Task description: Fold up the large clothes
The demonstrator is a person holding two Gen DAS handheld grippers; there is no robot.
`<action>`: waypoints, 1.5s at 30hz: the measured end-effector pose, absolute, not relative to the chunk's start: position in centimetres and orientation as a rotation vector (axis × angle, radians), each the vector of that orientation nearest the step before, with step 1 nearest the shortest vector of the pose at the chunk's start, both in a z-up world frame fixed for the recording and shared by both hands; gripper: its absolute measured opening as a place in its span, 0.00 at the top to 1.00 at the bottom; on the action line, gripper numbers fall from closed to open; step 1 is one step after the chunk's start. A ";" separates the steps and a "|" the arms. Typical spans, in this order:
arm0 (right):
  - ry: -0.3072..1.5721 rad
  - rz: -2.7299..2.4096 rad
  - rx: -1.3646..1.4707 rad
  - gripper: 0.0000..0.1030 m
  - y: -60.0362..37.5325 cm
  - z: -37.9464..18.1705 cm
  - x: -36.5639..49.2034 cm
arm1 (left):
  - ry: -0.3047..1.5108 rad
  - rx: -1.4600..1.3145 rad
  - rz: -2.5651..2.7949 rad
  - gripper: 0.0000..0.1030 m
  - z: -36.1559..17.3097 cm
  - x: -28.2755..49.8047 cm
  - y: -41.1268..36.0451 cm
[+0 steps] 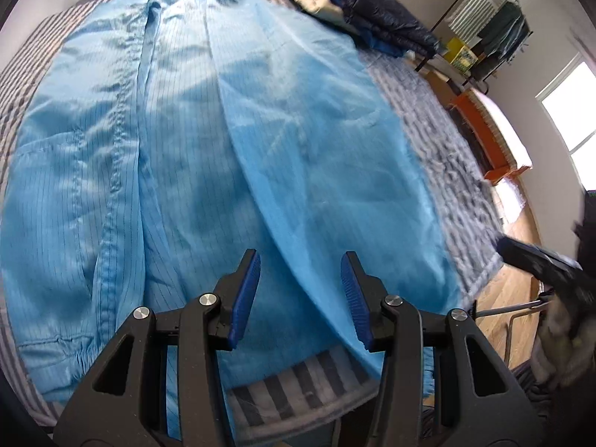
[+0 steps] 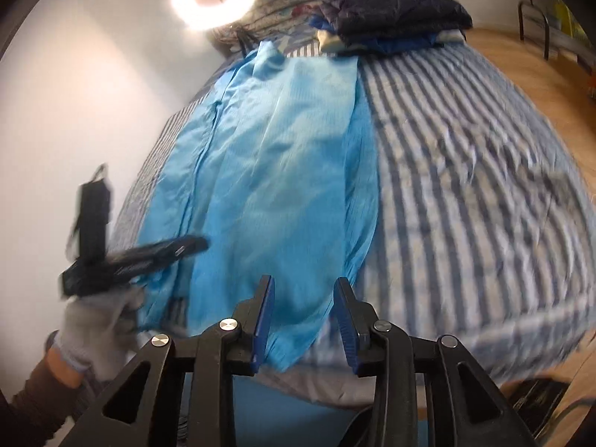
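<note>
I see light blue garment (image 1: 193, 141) thin, slick, limp on bed (image 2: 465, 186) | left claw (image 1: 300, 298), right claw (image 2: 303, 316) part-open, empty | I'd pinch the hem corners

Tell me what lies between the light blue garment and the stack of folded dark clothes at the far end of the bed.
Only a bare strip of striped bedcover separates the light blue garment from the folded dark clothes, clearest in the right wrist view.

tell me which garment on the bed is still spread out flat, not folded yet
The light blue pinstriped coat, laid open along the striped bed cover. The dark navy puffer jacket sits folded atop a small pile at the bed's far end.
</note>
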State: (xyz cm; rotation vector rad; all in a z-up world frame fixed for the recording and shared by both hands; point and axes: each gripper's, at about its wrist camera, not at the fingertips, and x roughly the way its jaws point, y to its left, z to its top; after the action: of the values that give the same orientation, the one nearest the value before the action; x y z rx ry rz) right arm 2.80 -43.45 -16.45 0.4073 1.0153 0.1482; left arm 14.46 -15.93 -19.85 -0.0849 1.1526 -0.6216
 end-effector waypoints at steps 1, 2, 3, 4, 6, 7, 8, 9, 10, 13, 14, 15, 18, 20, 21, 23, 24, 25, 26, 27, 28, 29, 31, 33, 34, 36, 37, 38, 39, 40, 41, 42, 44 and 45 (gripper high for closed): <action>1.020 0.173 0.407 0.66 -43.8 -16.7 3.9 | 1.147 -0.091 -0.627 0.55 -19.5 14.2 -15.8; 1.026 0.187 0.419 0.66 -44.3 -17.1 5.1 | 1.143 -0.101 -0.637 0.55 -19.2 13.9 -16.0; 1.032 0.193 0.436 0.66 -44.8 -17.5 6.2 | 1.141 -0.115 -0.650 0.55 -19.0 13.7 -16.1; 1.035 0.200 0.455 0.66 -45.3 -18.0 7.3 | 1.141 -0.121 -0.657 0.55 -19.0 13.5 -16.2; 1.050 0.214 0.490 0.66 -46.4 -19.0 9.4 | 1.143 -0.114 -0.674 0.55 -19.0 13.0 -17.0; 1.056 0.210 0.510 0.66 -47.0 -19.7 10.5 | 1.146 -0.112 -0.684 0.55 -19.1 12.8 -17.6; 1.060 0.205 0.536 0.65 -47.5 -20.4 11.3 | 1.155 -0.111 -0.702 0.55 -19.2 12.6 -18.3; 1.068 0.202 0.567 0.65 -48.1 -21.0 12.2 | 1.158 -0.107 -0.718 0.55 -19.2 12.3 -18.8; 1.070 0.203 0.589 0.65 -48.5 -21.5 12.7 | 1.159 -0.101 -0.732 0.55 -19.2 12.1 -19.3; 1.073 0.218 0.629 0.64 -49.0 -22.7 15.0 | 1.169 -0.089 -0.782 0.55 -19.1 11.4 -21.1; 1.075 0.222 0.633 0.61 -49.1 -23.1 16.0 | 1.177 -0.091 -0.797 0.55 -19.2 11.3 -21.8; 1.072 0.223 0.632 0.56 -49.1 -23.3 16.7 | 1.184 -0.093 -0.803 0.55 -19.4 11.3 -22.3; 1.059 0.210 0.617 0.53 -49.2 -23.7 18.6 | 1.214 -0.097 -0.828 0.55 -20.3 11.3 -23.7; 1.062 0.215 0.620 0.58 -49.1 -24.0 19.7 | 1.222 -0.077 -0.834 0.55 -20.8 11.3 -24.6; 1.059 0.221 0.620 0.73 -49.1 -24.2 20.1 | 1.227 -0.065 -0.838 0.55 -21.1 11.1 -25.0; 1.065 0.217 0.606 0.91 -48.9 -24.2 20.5 | 1.237 -0.056 -0.845 0.55 -21.6 11.1 -25.6; 1.067 0.206 0.586 0.97 -48.9 -24.1 20.7 | 1.247 -0.057 -0.851 0.55 -21.9 11.1 -25.9; 1.072 0.192 0.558 0.99 -48.8 -23.9 20.7 | 1.253 -0.058 -0.856 0.55 -22.1 11.0 -26.1; 1.077 0.181 0.531 1.00 -48.7 -23.8 20.7 | 1.260 -0.058 -0.863 0.55 -22.3 10.8 -26.3; 1.080 0.170 0.513 1.00 -48.8 -23.7 20.7 | 1.266 -0.059 -0.874 0.55 -22.5 10.6 -26.6; 1.085 0.151 0.500 1.00 -49.1 -23.7 20.5 | 1.271 -0.060 -0.889 0.55 -22.7 10.4 -26.9; 1.084 0.147 0.511 1.00 -49.6 -23.9 20.2 | 1.271 -0.054 -0.898 0.55 -22.7 10.3 -27.2; 1.073 0.161 0.537 1.00 -50.2 -24.0 20.0 | 1.265 -0.047 -0.912 0.55 -22.6 10.1 -27.7; 1.062 0.147 0.529 1.00 -50.5 -23.7 19.8 | 1.267 -0.051 -0.924 0.55 -22.5 10.2 -28.0; 1.050 0.124 0.523 1.00 -50.8 -23.4 19.6 | 1.270 -0.059 -0.927 0.55 -22.6 10.5 -28.1; 1.019 0.115 0.557 0.95 -51.7 -23.1 19.4 | 1.275 -0.092 -0.939 0.55 -22.5 10.9 -28.4; 1.019 0.107 0.578 0.93 -52.2 -23.0 19.3 | 1.275 -0.105 -0.946 0.55 -22.3 10.9 -28.4; 1.019 0.114 0.608 0.77 -52.6 -23.2 19.2 | 1.276 -0.114 -0.954 0.55 -22.1 10.7 -28.2; 1.020 0.127 0.643 0.61 -53.0 -23.3 19.1 | 1.278 -0.121 -0.959 0.55 -22.0 10.7 -28.2; 1.018 0.153 0.678 0.61 -53.1 -23.7 19.0 | 1.283 -0.129 -0.970 0.55 -21.9 10.5 -28.2; 1.025 0.174 0.699 0.62 -53.0 -24.0 19.0 | 1.289 -0.134 -0.981 0.55 -21.9 10.3 -28.1; 1.035 0.176 0.687 0.62 -52.7 -24.3 19.1 | 1.293 -0.134 -0.992 0.55 -21.8 9.8 -28.4; 1.055 0.196 0.650 0.62 -51.8 -24.5 19.4 | 1.293 -0.105 -1.019 0.55 -21.5 8.9 -28.8; 1.060 0.200 0.630 0.65 -51.5 -24.5 19.4 | 1.291 -0.089 -1.025 0.55 -21.4 8.7 -29.0</action>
State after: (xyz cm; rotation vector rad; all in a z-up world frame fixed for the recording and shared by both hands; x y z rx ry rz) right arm 19.44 -51.46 -24.46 0.6304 1.0596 0.1998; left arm 8.68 -28.99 -21.36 -0.0885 1.2912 -1.0253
